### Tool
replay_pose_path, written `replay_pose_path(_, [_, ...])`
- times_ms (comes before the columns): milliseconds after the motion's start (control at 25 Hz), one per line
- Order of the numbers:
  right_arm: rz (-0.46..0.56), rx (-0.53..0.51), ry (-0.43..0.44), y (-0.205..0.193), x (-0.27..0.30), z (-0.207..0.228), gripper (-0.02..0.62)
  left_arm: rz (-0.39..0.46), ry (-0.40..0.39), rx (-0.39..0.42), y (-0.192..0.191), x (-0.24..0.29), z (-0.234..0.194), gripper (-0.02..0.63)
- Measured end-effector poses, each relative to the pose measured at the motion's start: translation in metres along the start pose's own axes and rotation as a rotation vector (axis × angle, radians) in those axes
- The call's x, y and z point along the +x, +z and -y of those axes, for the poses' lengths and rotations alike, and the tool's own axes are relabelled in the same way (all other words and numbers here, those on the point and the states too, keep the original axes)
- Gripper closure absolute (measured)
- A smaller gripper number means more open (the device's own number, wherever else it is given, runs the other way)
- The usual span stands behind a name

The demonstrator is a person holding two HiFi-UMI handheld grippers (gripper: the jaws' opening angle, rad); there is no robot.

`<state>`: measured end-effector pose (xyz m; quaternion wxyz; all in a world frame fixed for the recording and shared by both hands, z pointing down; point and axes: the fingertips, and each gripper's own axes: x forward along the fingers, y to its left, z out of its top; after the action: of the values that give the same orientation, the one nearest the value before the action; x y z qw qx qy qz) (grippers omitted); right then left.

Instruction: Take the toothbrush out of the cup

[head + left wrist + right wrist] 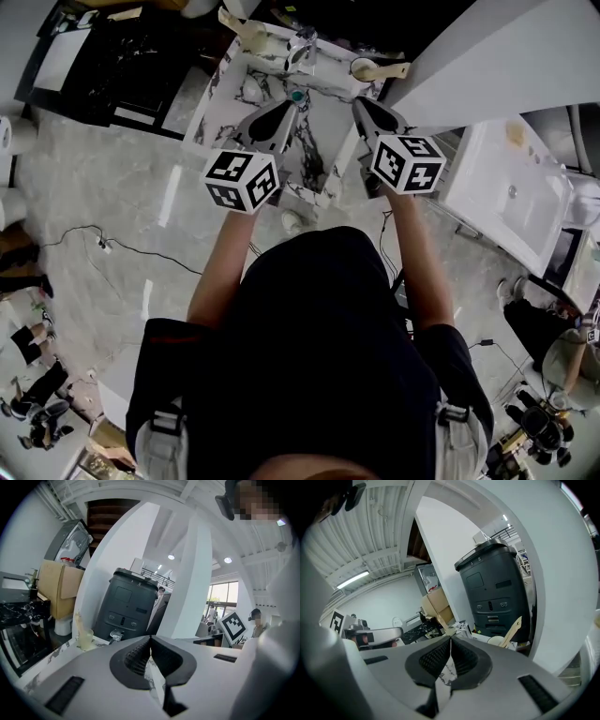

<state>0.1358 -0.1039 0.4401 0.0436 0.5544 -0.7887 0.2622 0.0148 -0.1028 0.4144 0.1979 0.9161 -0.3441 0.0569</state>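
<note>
In the head view a white cup (364, 67) stands on the back right corner of the marble vanity (217, 101), with a wooden toothbrush (394, 69) leaning out of it to the right. A second cup with a toothbrush (246, 34) stands at the back left corner. My right gripper (360, 103) is shut and empty, just short of the right cup. My left gripper (292, 102) hangs shut and empty over the basin. The right gripper view has the cup (496, 640) and toothbrush (512, 629) beyond my shut gripper (451, 641). The left gripper view shows my shut gripper (150, 639) and the left cup (85, 639).
A chrome faucet (302, 51) stands at the back of the basin, with a green drain plug (297, 95) below it. A tall dark grey bin (123, 604) and a white curved wall (199, 569) rise behind the vanity. Another white sink unit (511, 192) stands to the right. Cables (103, 244) lie on the floor.
</note>
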Motion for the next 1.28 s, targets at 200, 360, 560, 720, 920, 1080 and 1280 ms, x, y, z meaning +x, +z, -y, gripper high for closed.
replay_pose_path(200, [-0.022,0.006,-0.036,-0.002,0.002,0.028,0.560,-0.028,-0.011,-0.021,-0.008,0.026,0.004,0.589])
replay_pose_path(360, [-0.045,0.009,-0.056,-0.007,0.011,0.050,0.560,-0.052,-0.026,-0.024,-0.015,0.052,0.006,0.589])
replay_pose_path(560, [-0.070,-0.004,-0.089,-0.013,0.017,0.073,0.560,-0.071,-0.049,-0.018,-0.017,0.076,0.011,0.589])
replay_pose_path(720, [-0.087,0.020,-0.086,-0.020,0.020,0.087,0.560,-0.101,-0.059,-0.018,-0.026,0.090,0.015,0.589])
replay_pose_path(920, [-0.103,0.018,-0.106,-0.023,0.030,0.109,0.558,-0.124,-0.070,-0.005,-0.032,0.106,0.016,0.589])
replay_pose_path(1080, [-0.113,0.028,-0.124,-0.028,0.036,0.121,0.557,-0.147,-0.070,-0.024,-0.042,0.115,0.013,0.589])
replay_pose_path(1280, [-0.130,0.059,-0.129,-0.035,0.045,0.131,0.492,-0.174,-0.083,-0.039,-0.053,0.129,0.012,0.589])
